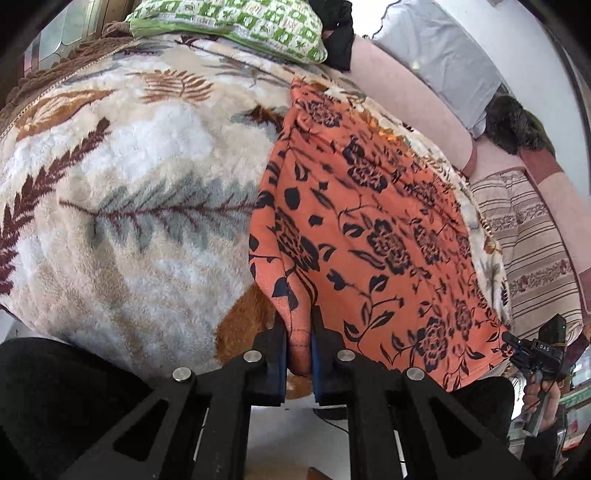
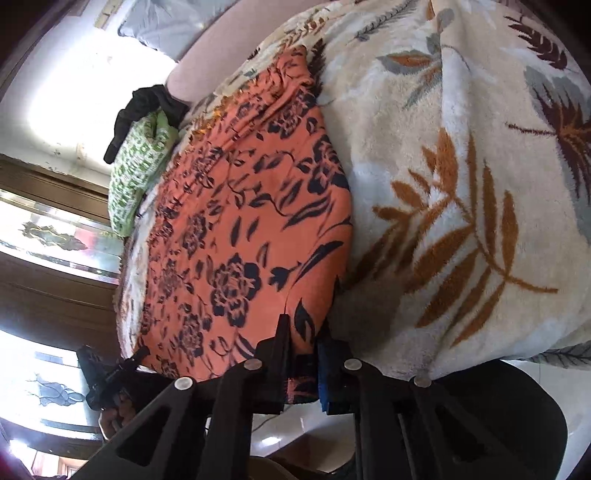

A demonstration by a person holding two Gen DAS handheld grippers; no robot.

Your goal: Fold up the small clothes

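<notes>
An orange garment (image 1: 369, 229) with a dark flower print lies spread on a fluffy leaf-patterned blanket (image 1: 122, 206). My left gripper (image 1: 298, 332) is shut on the garment's near left corner, and a fold of orange cloth bulges between its jaws. In the right wrist view the same orange garment (image 2: 240, 221) stretches away over the blanket (image 2: 461, 184), and my right gripper (image 2: 303, 332) is shut on its near right corner. Each gripper shows in the other's view: the right gripper (image 1: 511, 338) at the garment's far corner, the left gripper (image 2: 138, 354) likewise, each held by a hand.
A green-and-white patterned pillow (image 1: 236, 26) and a black cloth (image 1: 338, 33) lie at the far end of the bed. A pink headboard (image 1: 406, 92), a grey pillow (image 1: 443, 55) and a striped cover (image 1: 524, 236) run along the right. Wood-framed glass panels (image 2: 55, 236) stand beside the bed.
</notes>
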